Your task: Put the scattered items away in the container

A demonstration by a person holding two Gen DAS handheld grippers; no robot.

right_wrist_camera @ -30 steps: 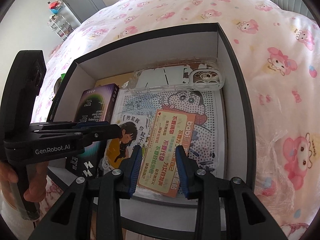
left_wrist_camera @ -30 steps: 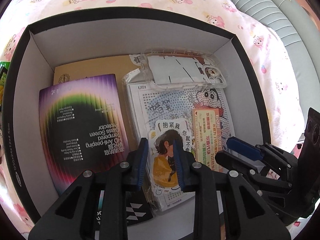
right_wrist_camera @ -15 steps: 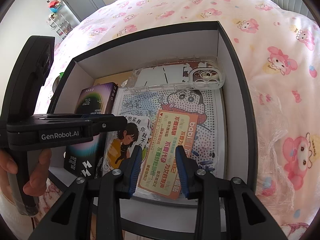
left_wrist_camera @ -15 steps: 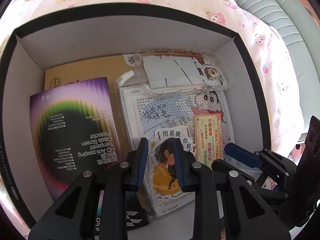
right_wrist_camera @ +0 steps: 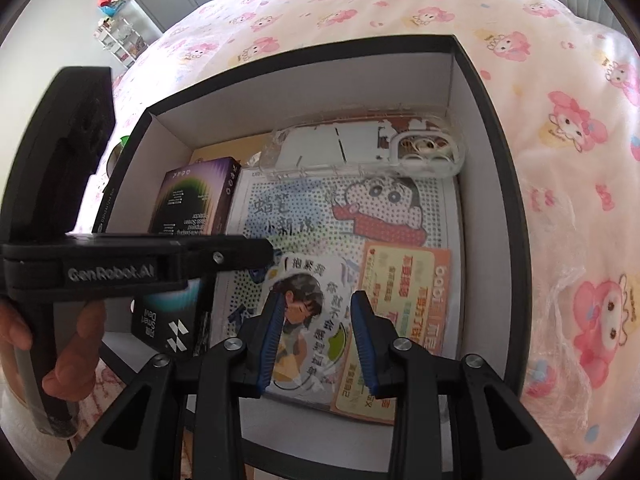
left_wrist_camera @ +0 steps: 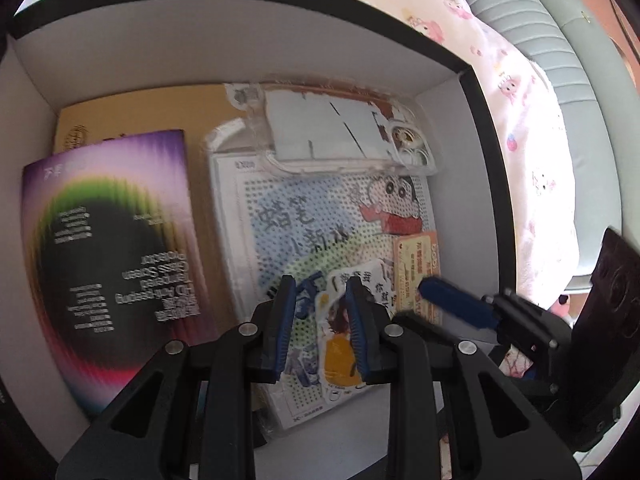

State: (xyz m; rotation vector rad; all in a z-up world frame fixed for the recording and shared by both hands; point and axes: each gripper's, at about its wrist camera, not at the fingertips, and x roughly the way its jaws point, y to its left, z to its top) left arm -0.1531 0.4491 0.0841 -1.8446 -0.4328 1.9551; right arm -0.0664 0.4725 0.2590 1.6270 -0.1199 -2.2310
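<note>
A black box with white walls (right_wrist_camera: 460, 92) (left_wrist_camera: 248, 44) lies on the bed. It holds a purple screen-protector box (left_wrist_camera: 108, 248) (right_wrist_camera: 196, 196), a clear phone case (left_wrist_camera: 344, 128) (right_wrist_camera: 372, 148), a cartoon bead board (left_wrist_camera: 304, 216) (right_wrist_camera: 320, 216), a character sticker (left_wrist_camera: 340, 344) (right_wrist_camera: 308, 320) and an orange card (left_wrist_camera: 416, 268) (right_wrist_camera: 404, 292). My left gripper (left_wrist_camera: 320, 292) (right_wrist_camera: 224, 256) hangs open low over the board, its right finger over the sticker; touch cannot be told. My right gripper (right_wrist_camera: 318, 304) (left_wrist_camera: 452, 300) hangs open above the sticker, gripping nothing.
A tan envelope (left_wrist_camera: 132, 112) lies under the purple box. Pink cartoon bedding (right_wrist_camera: 560, 120) surrounds the box, with crinkled clear plastic (right_wrist_camera: 568, 312) at its right. A hand (right_wrist_camera: 68, 352) holds the left gripper's handle. A grey padded headboard (left_wrist_camera: 532, 40) stands behind.
The sticker and the orange card have slid toward the box's near right side, uncovering the cartoon's red scarf. My left gripper has moved across the box and closer to its floor.
</note>
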